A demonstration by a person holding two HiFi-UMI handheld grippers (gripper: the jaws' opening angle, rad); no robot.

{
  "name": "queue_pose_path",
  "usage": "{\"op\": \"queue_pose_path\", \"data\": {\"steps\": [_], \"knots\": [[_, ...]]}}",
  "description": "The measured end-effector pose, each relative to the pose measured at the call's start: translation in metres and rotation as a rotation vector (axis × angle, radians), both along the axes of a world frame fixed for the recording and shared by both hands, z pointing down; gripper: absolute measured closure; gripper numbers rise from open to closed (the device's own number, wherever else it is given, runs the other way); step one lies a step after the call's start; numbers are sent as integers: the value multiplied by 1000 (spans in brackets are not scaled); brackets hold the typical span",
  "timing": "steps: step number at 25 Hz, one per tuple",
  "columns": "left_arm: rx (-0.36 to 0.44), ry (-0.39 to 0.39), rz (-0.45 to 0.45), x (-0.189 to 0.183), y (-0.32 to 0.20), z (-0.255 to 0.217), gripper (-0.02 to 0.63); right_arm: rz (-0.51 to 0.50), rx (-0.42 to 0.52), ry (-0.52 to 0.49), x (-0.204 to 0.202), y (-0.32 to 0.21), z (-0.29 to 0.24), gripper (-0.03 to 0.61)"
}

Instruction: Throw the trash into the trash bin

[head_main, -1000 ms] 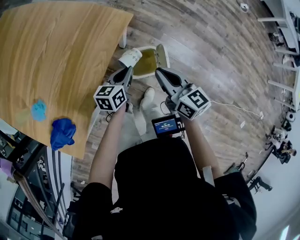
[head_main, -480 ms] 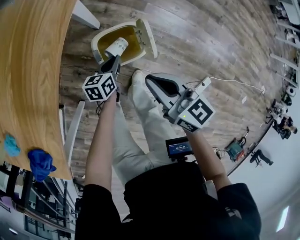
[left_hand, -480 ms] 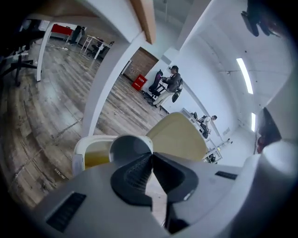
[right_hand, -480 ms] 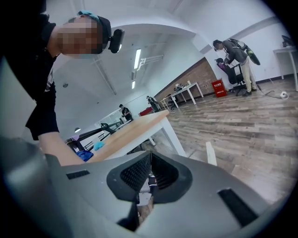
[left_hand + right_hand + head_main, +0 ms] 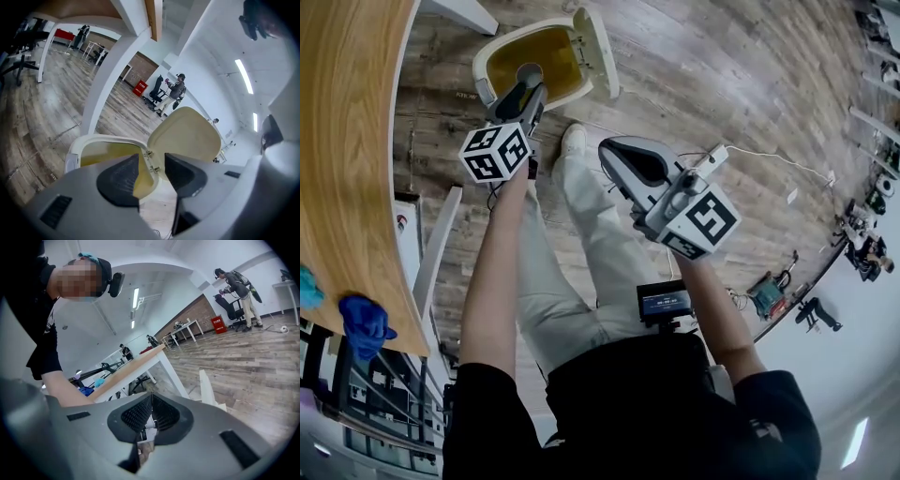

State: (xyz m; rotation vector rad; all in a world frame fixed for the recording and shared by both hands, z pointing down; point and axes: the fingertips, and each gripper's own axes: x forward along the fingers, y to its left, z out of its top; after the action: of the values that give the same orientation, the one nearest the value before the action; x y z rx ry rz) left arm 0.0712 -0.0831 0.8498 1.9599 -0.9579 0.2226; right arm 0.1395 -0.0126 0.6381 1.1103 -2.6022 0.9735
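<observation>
The white trash bin stands on the floor with its lid flipped up and a yellow liner inside. My left gripper hangs over the bin's near rim. Its jaws are opening, and the left gripper view shows nothing between them. A pale round thing, apparently the paper cup, lies in the bin just past the fingertips. My right gripper is held to the right of the bin above the floor, shut and empty.
The wooden table runs along the left, with a blue cloth and a light-blue scrap near its edge. A white table leg stands beside the bin. The person's shoe is near the bin, and a cable crosses the floor.
Both grippers have come down toward the bin. The left gripper carried the paper cup over the opening and let it go; the cup now sits inside the bin.
</observation>
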Motion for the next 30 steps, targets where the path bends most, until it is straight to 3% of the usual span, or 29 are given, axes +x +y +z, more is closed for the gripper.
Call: {"op": "queue_pose_path", "data": {"steps": [6, 8, 11, 15, 19, 24, 30], "knots": [[-55, 39, 59, -7, 34, -24, 457, -34, 26, 53, -11, -6, -17, 580], [-70, 37, 88, -13, 57, -46, 545, -62, 52, 67, -20, -9, -38, 580], [-40, 63, 82, -22, 66, -93, 601, -117, 126, 82, -32, -22, -74, 580], [74, 171, -5, -40, 65, -197, 606, -178, 191, 131, -42, -19, -119, 580], [225, 214, -37, -54, 67, -301, 607, -173, 192, 126, -45, -4, -153, 580], [474, 212, -41, -58, 56, -428, 607, -187, 338, 84, -58, -24, -224, 580], [610, 195, -29, -68, 84, -507, 607, -129, 444, -45, -70, -30, -310, 580]]}}
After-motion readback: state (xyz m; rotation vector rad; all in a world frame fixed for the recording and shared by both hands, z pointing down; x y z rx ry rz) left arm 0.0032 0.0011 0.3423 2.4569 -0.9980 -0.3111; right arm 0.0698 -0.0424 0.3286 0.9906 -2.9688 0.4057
